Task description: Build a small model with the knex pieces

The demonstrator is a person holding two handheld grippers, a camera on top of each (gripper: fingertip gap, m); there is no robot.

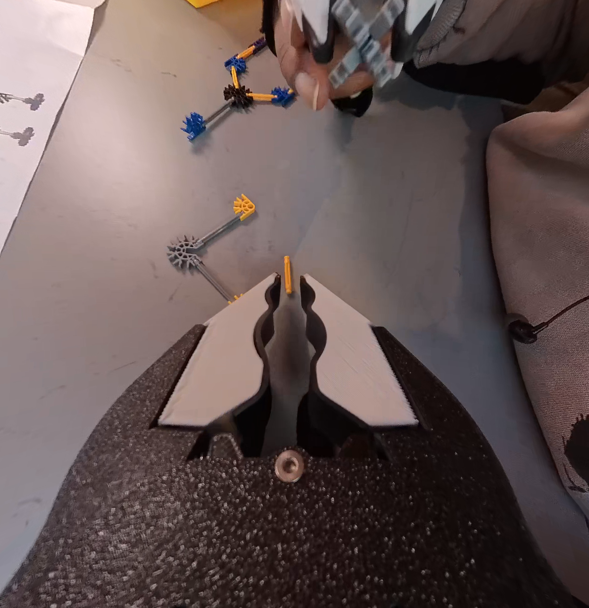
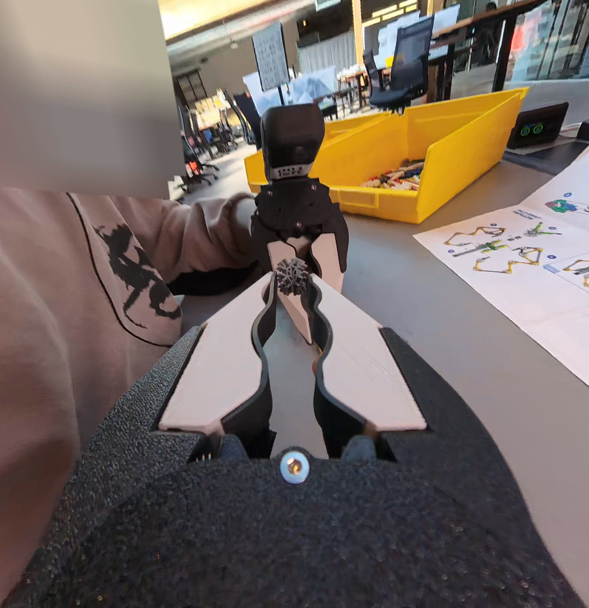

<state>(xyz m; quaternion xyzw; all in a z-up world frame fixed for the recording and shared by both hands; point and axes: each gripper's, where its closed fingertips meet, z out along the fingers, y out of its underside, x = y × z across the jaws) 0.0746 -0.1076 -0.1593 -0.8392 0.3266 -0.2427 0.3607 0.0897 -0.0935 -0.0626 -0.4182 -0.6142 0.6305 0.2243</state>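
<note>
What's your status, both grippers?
Left gripper open around yellow rod on table. Right gripper shut on grey snowflake connector, raised. Nothing between them.

A grey desk (image 2: 434,316) with faint scuffs carries the scene. Behind it opens a large office hall. Black swivel chairs (image 2: 401,65) stand about long wooden tables (image 2: 477,29) farther back, with more chairs (image 2: 201,154) over a pale floor at the left. A dark board (image 2: 271,56) stands upright in the middle distance. Glass partitions (image 2: 556,42) line the right side. Warm light glows along the ceiling (image 2: 220,16), and the far end of the room is blurred.
</note>
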